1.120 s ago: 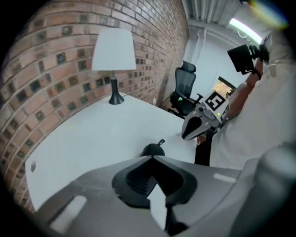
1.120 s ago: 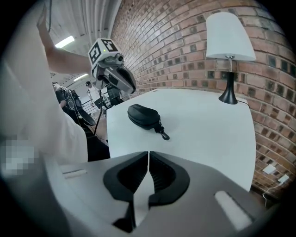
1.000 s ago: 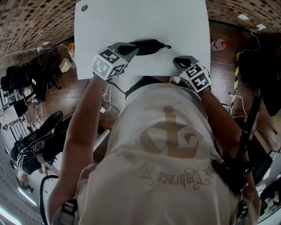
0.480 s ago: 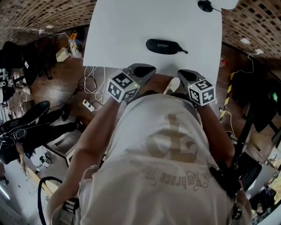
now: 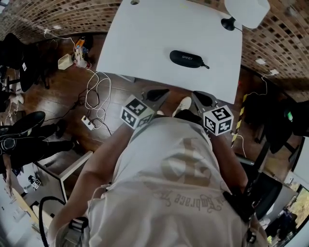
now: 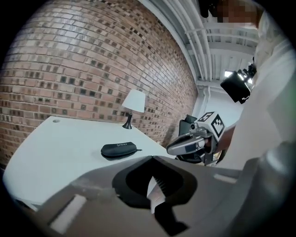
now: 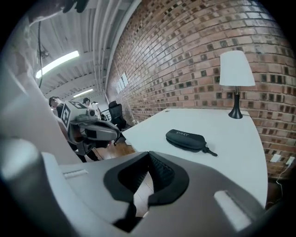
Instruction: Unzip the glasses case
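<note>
The black zipped glasses case [image 5: 187, 59] lies alone on the white table [image 5: 145, 53], its pull cord at its right end. It shows again in the left gripper view [image 6: 119, 149] and the right gripper view [image 7: 186, 140]. My left gripper [image 5: 157, 94] is off the table's near edge, close to my chest, shut and empty, as its own view [image 6: 155, 185] confirms. My right gripper [image 5: 203, 99] hangs beside it, also back from the edge, its jaws together on nothing [image 7: 145, 185]. Each gripper sees the other: the right gripper [image 6: 194, 141], the left gripper [image 7: 90, 129].
A white-shaded lamp [image 5: 246, 12] stands at the table's far right corner. Cables and a power strip [image 5: 89, 123] lie on the wooden floor at the left. Brick wall runs behind the table. Dark chairs [image 5: 19, 140] stand at the far left.
Both grippers have drawn back from over the table's near edge toward my body. The case stays where it lay and is now well ahead of both.
</note>
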Action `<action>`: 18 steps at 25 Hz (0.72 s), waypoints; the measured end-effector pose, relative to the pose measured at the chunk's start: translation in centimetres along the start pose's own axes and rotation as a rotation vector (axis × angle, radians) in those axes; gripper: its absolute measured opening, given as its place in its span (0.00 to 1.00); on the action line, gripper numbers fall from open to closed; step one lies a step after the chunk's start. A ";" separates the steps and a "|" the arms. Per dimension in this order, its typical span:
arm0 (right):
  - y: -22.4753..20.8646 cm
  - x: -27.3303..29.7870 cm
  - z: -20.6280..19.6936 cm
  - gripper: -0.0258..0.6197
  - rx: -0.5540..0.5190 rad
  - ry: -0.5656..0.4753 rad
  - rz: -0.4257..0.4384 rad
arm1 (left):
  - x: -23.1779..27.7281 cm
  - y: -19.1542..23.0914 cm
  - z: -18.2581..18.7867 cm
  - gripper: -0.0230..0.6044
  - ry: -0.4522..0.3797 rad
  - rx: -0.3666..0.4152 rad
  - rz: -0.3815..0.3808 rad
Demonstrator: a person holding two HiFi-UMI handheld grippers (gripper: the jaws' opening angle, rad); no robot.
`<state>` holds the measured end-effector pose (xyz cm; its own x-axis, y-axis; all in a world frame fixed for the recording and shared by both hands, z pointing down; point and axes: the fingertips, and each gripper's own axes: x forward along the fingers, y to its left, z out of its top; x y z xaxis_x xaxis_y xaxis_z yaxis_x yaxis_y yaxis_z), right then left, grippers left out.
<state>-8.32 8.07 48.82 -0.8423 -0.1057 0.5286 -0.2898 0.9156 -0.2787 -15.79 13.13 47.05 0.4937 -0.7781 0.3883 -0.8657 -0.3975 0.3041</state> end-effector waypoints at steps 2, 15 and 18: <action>0.1 -0.7 0.0 0.05 0.016 -0.015 -0.005 | -0.2 -0.2 -0.2 0.04 -0.012 -0.006 0.004; 1.2 -1.2 -1.3 0.05 0.050 -0.019 0.000 | -1.0 -0.8 -1.8 0.04 -0.028 -0.007 0.006; 1.7 -0.8 -0.5 0.05 0.077 -0.044 0.009 | -1.2 -0.6 -1.6 0.04 -0.034 0.004 0.007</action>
<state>-7.87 9.89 48.33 -0.8637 -0.1159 0.4904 -0.3146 0.8843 -0.3451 -15.77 15.07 47.83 0.4848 -0.7971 0.3601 -0.8694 -0.3940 0.2983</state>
